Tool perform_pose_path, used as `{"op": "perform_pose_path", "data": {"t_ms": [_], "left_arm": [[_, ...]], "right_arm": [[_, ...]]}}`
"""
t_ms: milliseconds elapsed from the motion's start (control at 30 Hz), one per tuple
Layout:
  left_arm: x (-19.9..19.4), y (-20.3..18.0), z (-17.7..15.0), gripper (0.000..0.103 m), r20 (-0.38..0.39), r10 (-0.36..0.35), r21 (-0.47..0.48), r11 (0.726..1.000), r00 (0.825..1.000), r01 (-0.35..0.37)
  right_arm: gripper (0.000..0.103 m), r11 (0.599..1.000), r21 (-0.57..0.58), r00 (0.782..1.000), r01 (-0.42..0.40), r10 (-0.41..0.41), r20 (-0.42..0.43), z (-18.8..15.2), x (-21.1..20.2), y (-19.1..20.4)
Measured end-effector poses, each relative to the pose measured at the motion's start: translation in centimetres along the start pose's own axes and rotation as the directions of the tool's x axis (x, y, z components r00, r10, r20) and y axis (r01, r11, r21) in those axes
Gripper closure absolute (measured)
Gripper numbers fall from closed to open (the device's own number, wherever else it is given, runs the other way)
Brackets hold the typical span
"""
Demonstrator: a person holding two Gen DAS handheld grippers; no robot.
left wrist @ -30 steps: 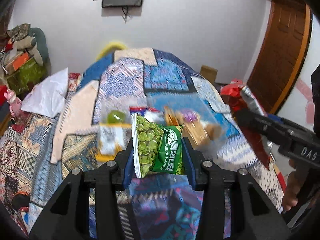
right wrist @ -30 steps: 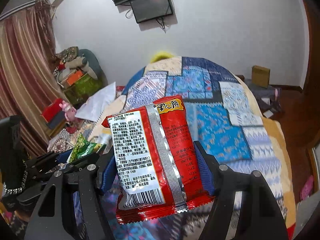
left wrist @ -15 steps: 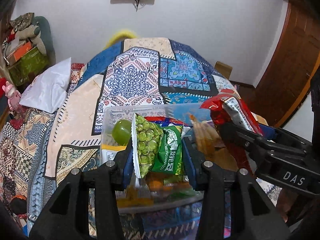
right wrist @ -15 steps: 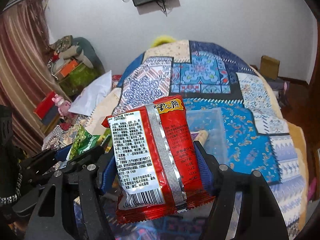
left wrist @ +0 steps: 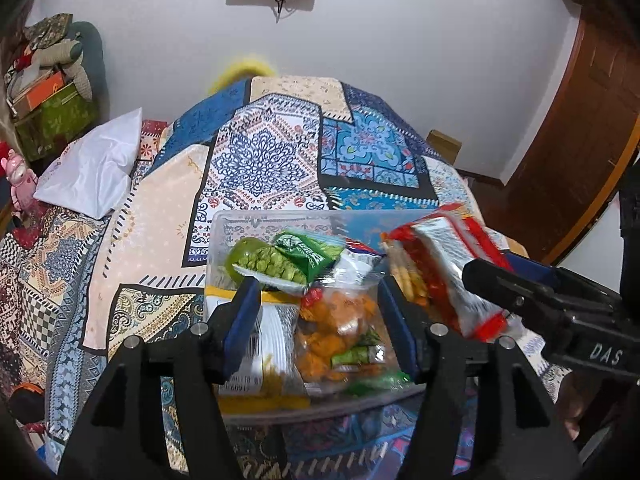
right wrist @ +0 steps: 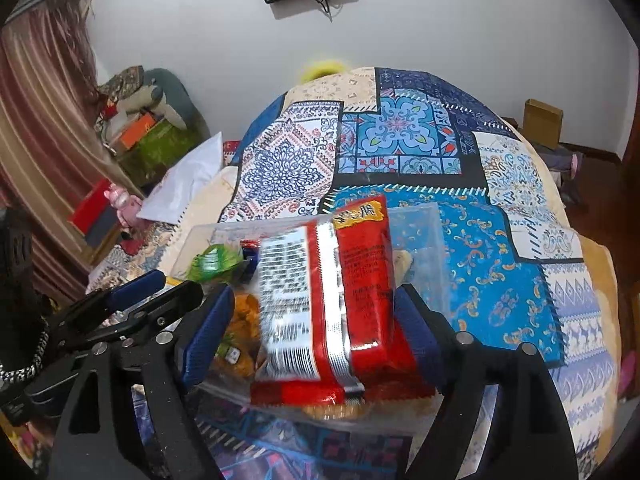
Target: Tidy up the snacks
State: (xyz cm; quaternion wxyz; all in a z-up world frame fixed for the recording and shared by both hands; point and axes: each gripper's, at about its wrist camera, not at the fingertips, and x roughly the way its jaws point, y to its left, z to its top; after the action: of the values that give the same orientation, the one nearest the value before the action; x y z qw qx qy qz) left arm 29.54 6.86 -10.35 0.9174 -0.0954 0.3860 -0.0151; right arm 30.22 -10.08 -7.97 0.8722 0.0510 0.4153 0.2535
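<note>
A clear plastic bin (left wrist: 276,220) of snacks sits on the patchwork quilt; its far wall also shows in the right wrist view (right wrist: 420,232). My left gripper (left wrist: 316,320) is open above the bin. The green pea packet (left wrist: 292,262) lies free on the snacks ahead of its fingers; it shows as a green blur in the right wrist view (right wrist: 212,262). My right gripper (right wrist: 316,328) is open too. The red packet (right wrist: 332,300) is blurred between its wide-apart fingers, over the bin's right side. In the left wrist view the red packet (left wrist: 448,268) sits tilted.
An orange snack bag (left wrist: 340,332), a yellow-and-white packet (left wrist: 256,356) and biscuit sticks (left wrist: 404,276) fill the bin. A white pillow (left wrist: 92,168) lies at the quilt's left edge. A cardboard box (right wrist: 542,122) stands by the far wall. A wooden door (left wrist: 580,140) is on the right.
Both grippers have opened over the bin. The green pea packet has dropped onto the snacks. The red packet has slipped loose from the right gripper's fingers and is moving down.
</note>
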Motion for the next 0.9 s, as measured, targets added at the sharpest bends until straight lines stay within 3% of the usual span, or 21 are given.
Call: {"op": "perform_pose_path", "data": {"t_ms": [267,433,633,733,900], "left_arm": [[-6.0,-1.1,-0.9,0.043,0.078,-0.029,0.02,0.999,0.997,0.027],[-11.7,-2.0,-1.7,0.043,0.183,-0.035,0.045,0.999,0.982,0.027],[-18.6,-3.3,-3.6,0.029,0.329,-0.028,0.08,0.997,0.944,0.002],[-21.1,-3.8,-4.6,0.016,0.386,-0.016,0.101,0.995,0.923,-0.025],[-23.8,-4.7,-6.0,0.007,0.448,0.009,0.115,0.991,0.894,-0.067]], "right_arm": [[0.023,0.998,-0.055,0.998,0.019,-0.015,0.066,-0.7,-4.6,1.6],[0.023,0.992,-0.12,0.986,0.043,-0.023,0.163,-1.7,-9.8,3.7],[0.018,0.988,-0.148,0.96,0.043,0.0,0.281,-3.3,-15.6,5.4],[0.015,0.986,-0.16,0.943,0.053,0.003,0.332,-4.1,-17.7,6.0],[0.0,0.98,-0.171,0.907,0.104,-0.023,0.42,-5.6,-20.4,6.8]]}}
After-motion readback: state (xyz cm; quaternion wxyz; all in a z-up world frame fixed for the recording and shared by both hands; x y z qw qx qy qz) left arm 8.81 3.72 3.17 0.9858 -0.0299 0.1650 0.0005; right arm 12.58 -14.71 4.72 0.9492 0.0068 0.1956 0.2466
